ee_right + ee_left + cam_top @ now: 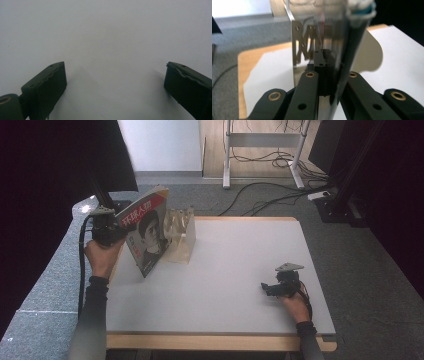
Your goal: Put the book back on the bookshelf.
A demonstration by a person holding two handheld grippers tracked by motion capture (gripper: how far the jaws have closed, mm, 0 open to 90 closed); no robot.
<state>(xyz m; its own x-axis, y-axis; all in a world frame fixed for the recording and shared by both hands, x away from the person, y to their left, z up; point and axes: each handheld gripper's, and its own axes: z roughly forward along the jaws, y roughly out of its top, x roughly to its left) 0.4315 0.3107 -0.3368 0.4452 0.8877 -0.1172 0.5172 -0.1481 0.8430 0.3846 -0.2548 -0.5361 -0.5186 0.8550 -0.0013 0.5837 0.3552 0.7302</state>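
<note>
Your left gripper (116,232) clamps the magazine (146,232) upright beside the clear rack (181,236) near the table's (240,280) far-left corner; right gripper (270,289) rests wide open, empty.

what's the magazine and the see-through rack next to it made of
The magazine looks like glossy printed paper: a thin cover with a red title band and a photo, clamped on edge by the left gripper. The rack looks like clear acrylic: the table shows through its stiff dividers.

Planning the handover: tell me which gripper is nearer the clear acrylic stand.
Left. The left gripper holds a magazine right beside the clear acrylic stand; the right gripper rests on the table, far off toward its near right corner.
</note>
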